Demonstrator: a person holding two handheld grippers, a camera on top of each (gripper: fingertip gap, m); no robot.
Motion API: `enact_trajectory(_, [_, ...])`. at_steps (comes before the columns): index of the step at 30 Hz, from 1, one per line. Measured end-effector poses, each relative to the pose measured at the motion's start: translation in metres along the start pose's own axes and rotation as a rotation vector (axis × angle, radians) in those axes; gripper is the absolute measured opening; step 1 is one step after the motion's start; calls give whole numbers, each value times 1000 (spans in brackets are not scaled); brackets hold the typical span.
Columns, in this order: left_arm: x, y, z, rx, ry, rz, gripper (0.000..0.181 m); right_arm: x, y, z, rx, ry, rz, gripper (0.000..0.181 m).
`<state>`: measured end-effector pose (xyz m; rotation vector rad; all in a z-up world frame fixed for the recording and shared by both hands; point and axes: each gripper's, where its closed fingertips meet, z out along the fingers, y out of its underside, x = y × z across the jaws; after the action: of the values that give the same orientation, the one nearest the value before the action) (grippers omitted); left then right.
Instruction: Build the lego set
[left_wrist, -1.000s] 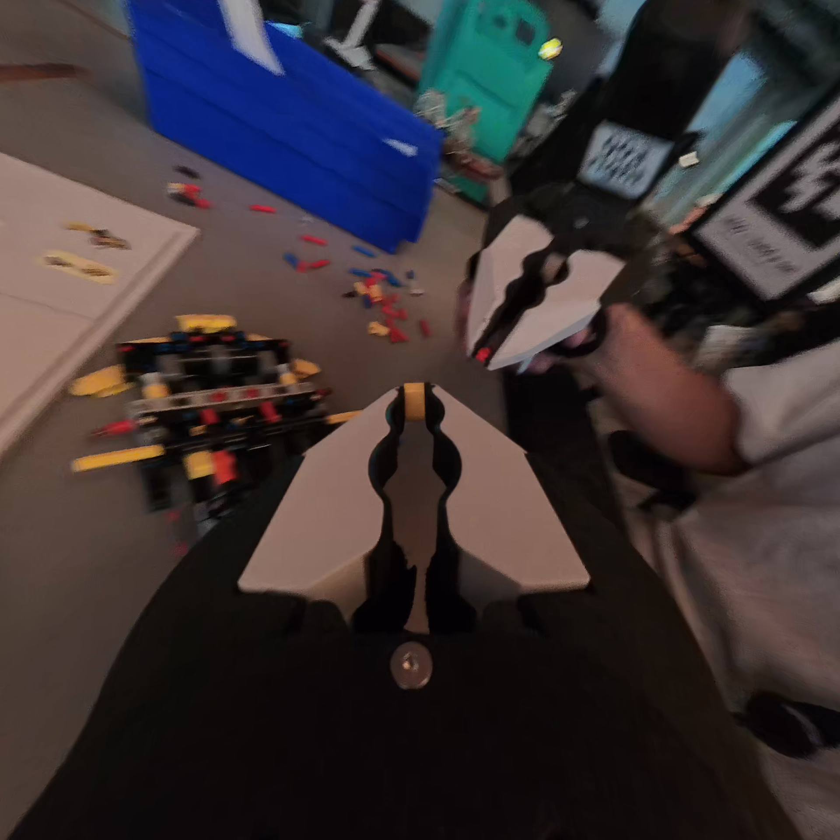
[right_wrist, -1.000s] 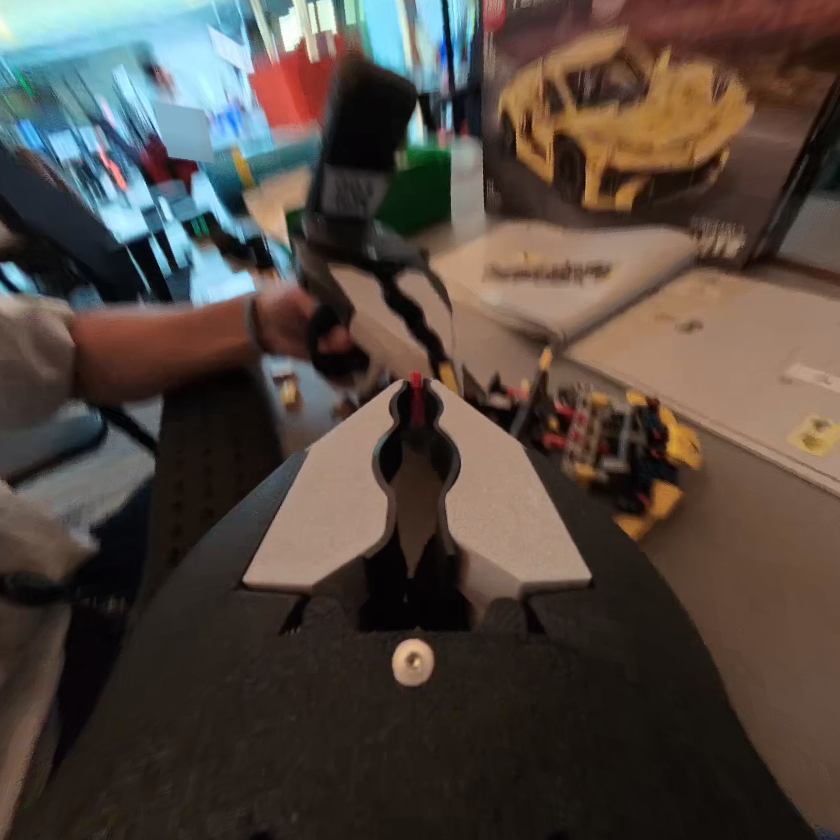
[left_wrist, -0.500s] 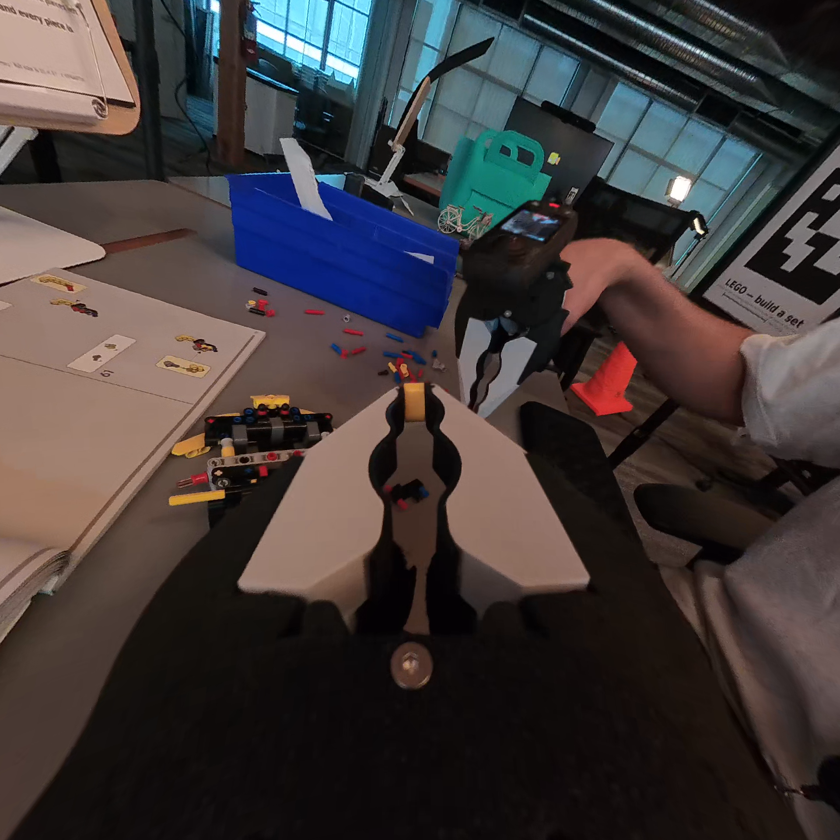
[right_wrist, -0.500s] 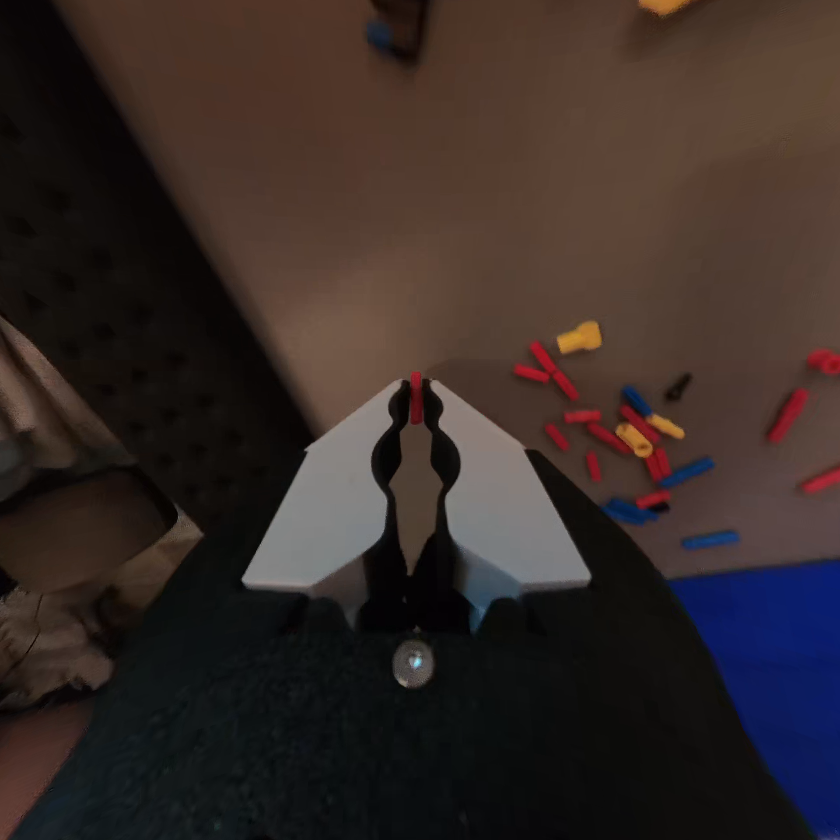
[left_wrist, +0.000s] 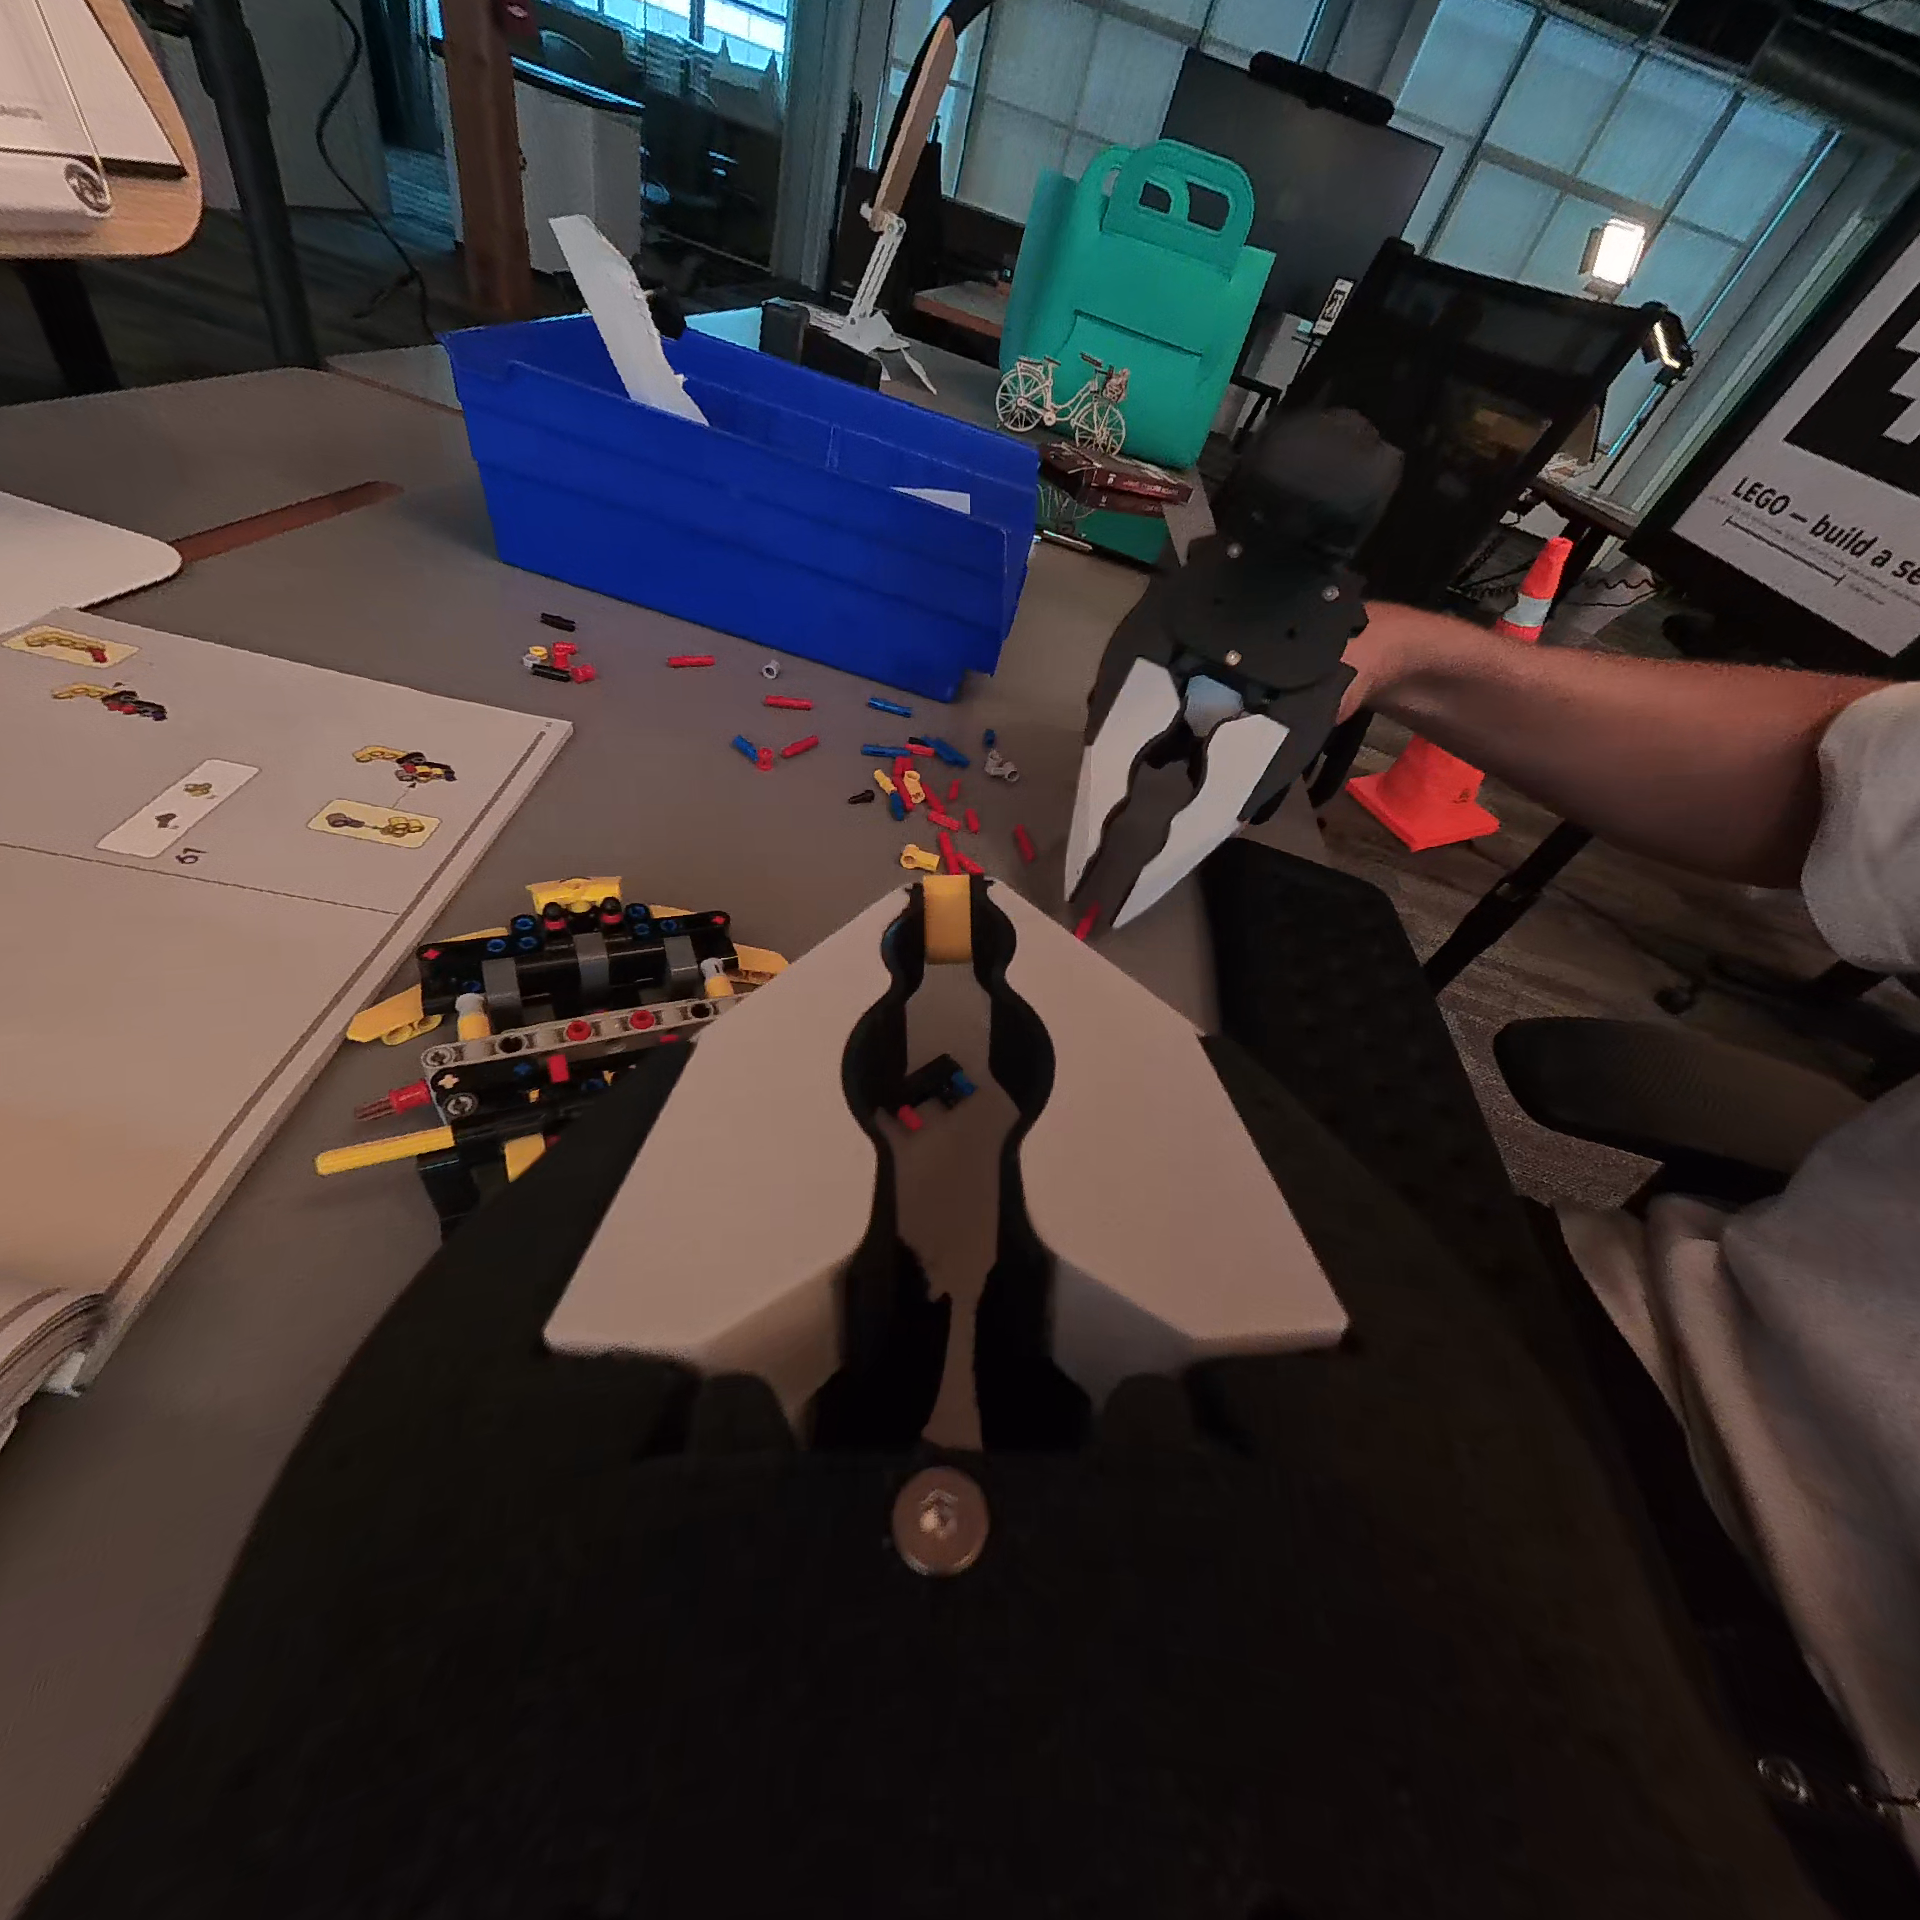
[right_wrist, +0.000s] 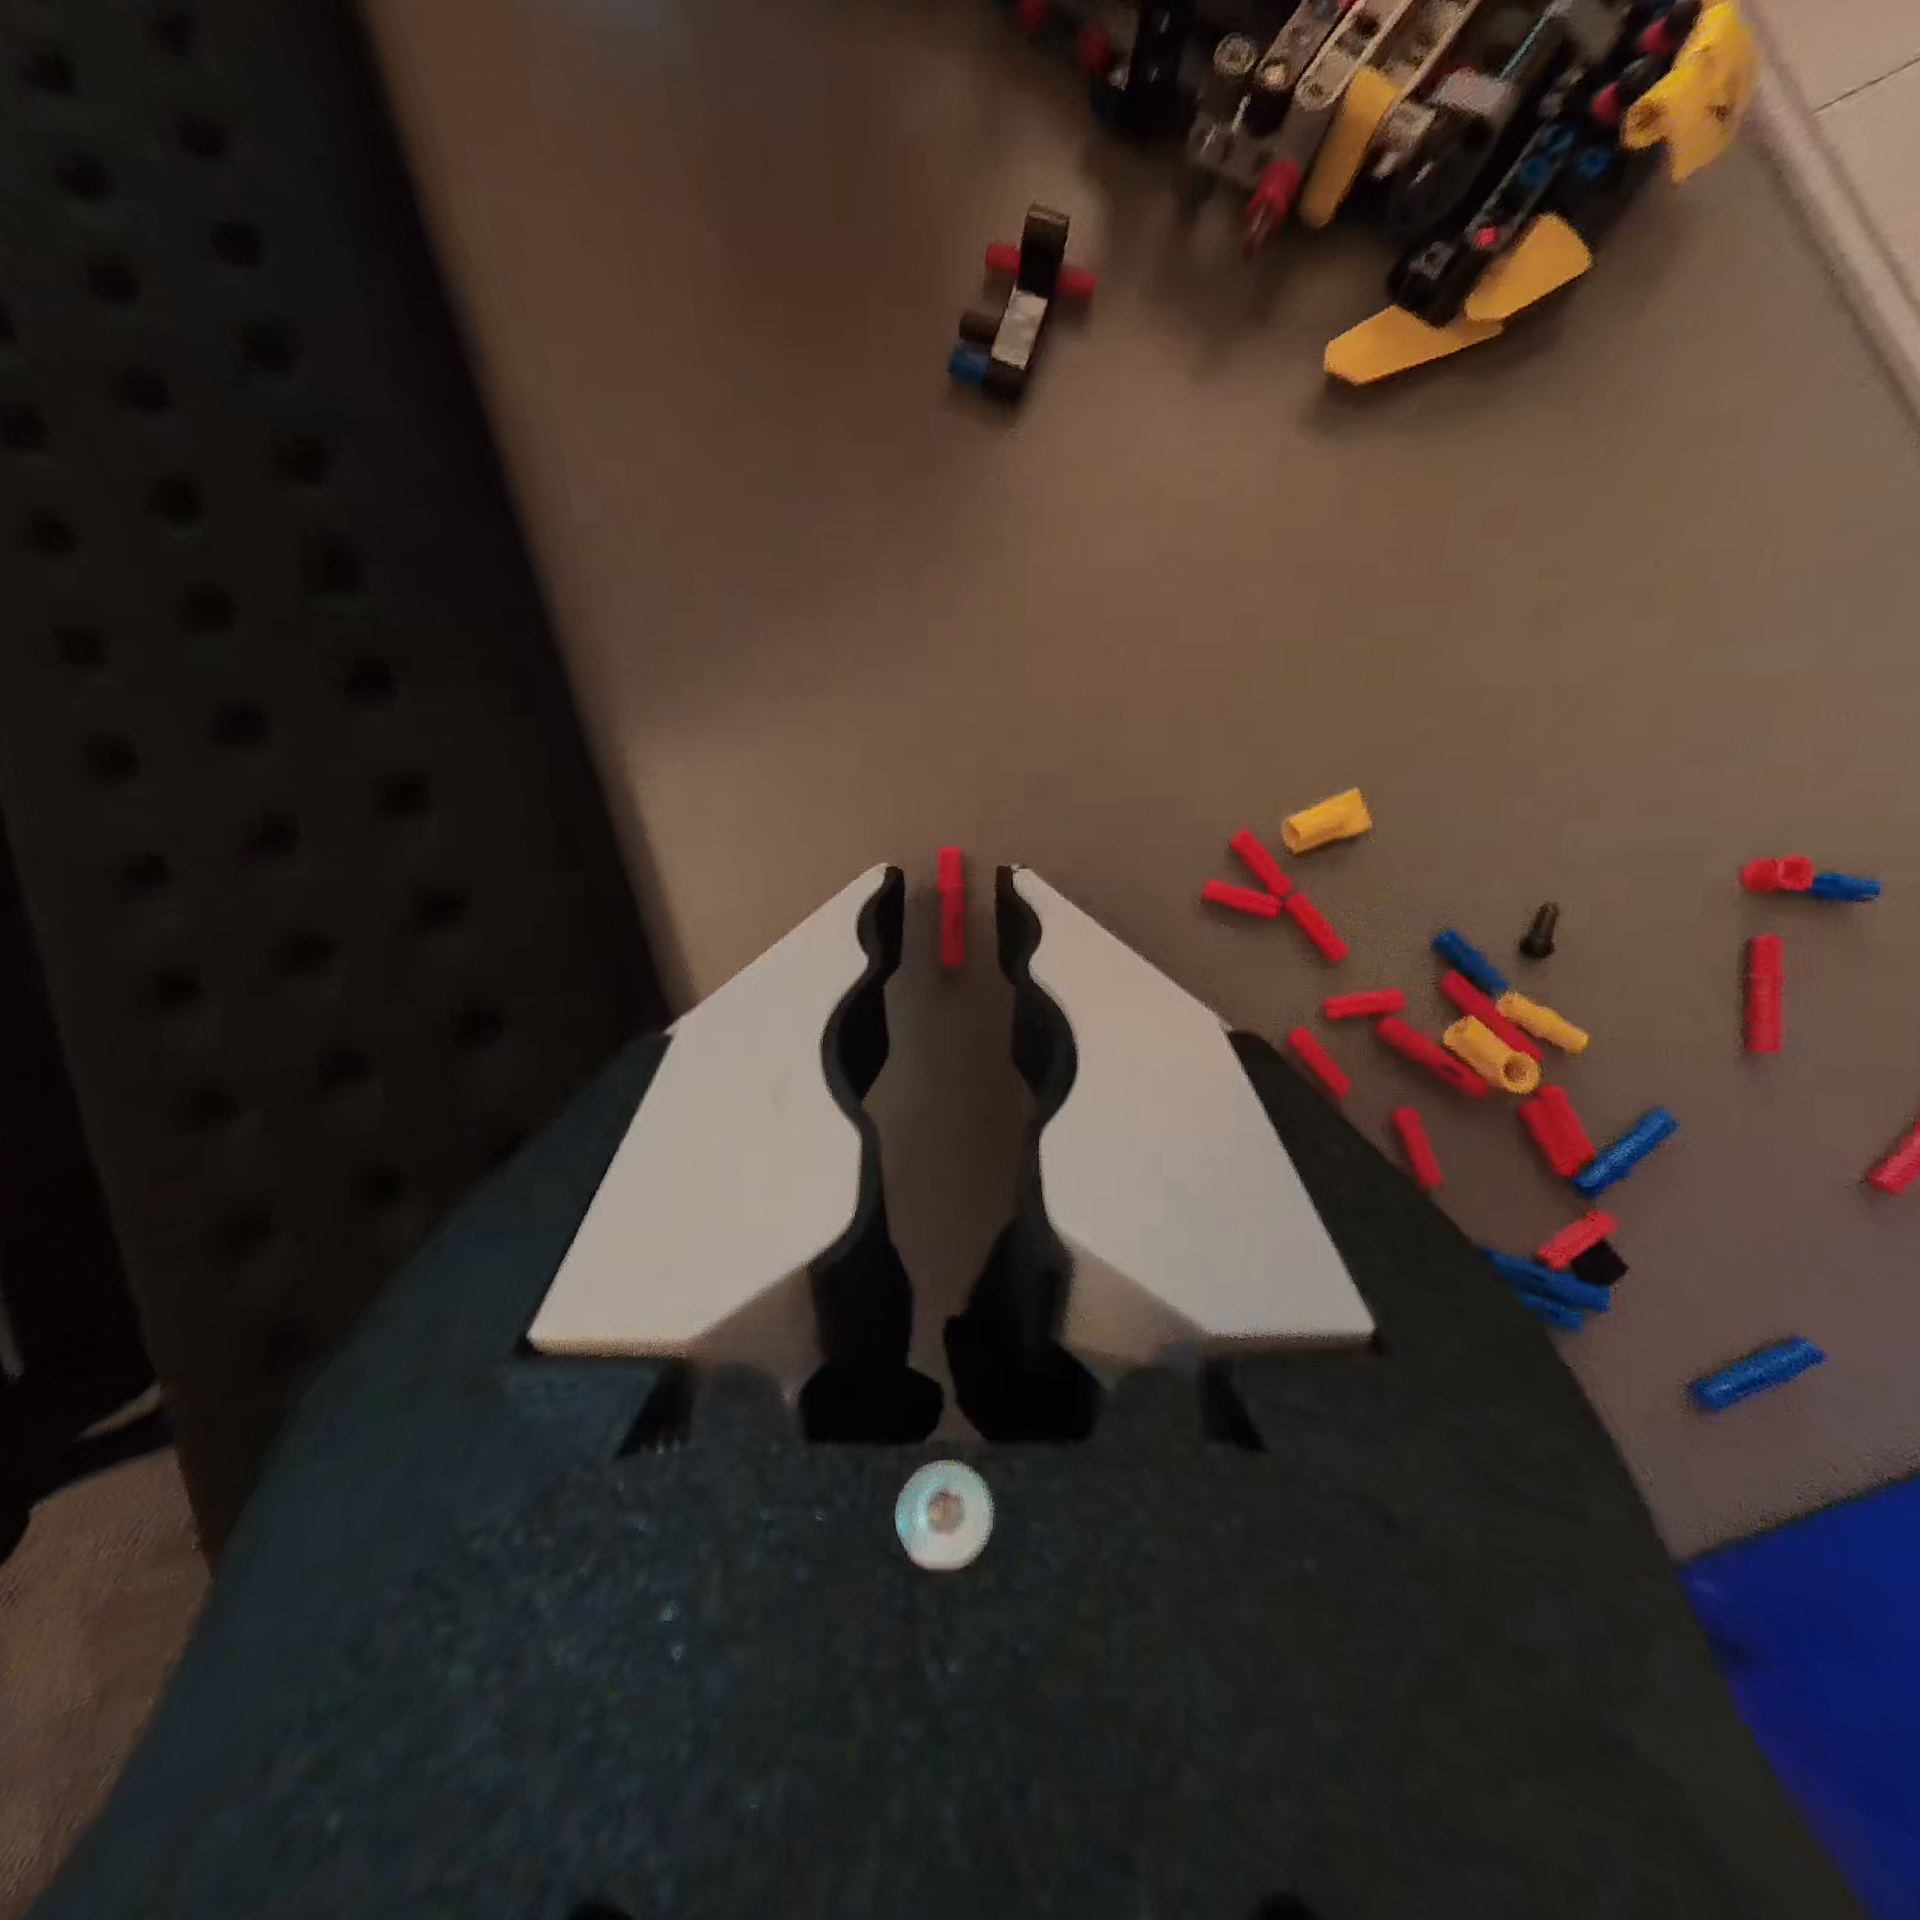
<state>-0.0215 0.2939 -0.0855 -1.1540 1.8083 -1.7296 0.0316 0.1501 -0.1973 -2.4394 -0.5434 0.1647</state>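
Observation:
My left gripper (left_wrist: 945, 914) is shut on a small yellow piece (left_wrist: 947, 925) and held above the table. The black and yellow model (left_wrist: 571, 997) lies just left of it and shows again in the right wrist view (right_wrist: 1455, 156). My right gripper (right_wrist: 951, 883) points down at the table near its edge, with its jaws open. A red pin (right_wrist: 950, 920) sits between the tips and touches neither finger. The right gripper also shows in the left wrist view (left_wrist: 1096, 909). A small black subassembly (right_wrist: 1018, 301) lies on the table beyond it.
Loose red, blue and yellow pins (right_wrist: 1486, 1039) are scattered right of the right gripper. A blue bin (left_wrist: 748, 520) stands behind them. An open instruction booklet (left_wrist: 208, 883) lies at the left. A black perforated chair back (right_wrist: 208, 623) stands against the table edge. My right fingertips sit around 20 cm from my left ones.
The right gripper swung down to the table edge and opened, letting go of the red pin. The left gripper stays shut on the yellow piece and has steadied.

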Motion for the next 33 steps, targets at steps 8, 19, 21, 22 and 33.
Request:
enact_trajectory(8, [2, 8, 5, -33, 5, 13, 9, 3, 14, 0, 118, 60, 28, 14])
enact_trajectory(19, [10, 14, 10, -61, 25, 47, 9, -3, -4, 6, 74, 70, 158, 18])
enact_trajectory(21, [11, 15, 11, -66, 29, 50, 8, -3, -12, 11, 74, 97, 158, 23])
enact_trajectory(22, [11, 16, 11, -69, 30, 52, 9, 0, -13, 15, 57, 123, 149, 25])
enact_trajectory(33, [9, 16, 10, -73, 23, 59, 8, 4, -29, 33, 84, 159, 98, 12])
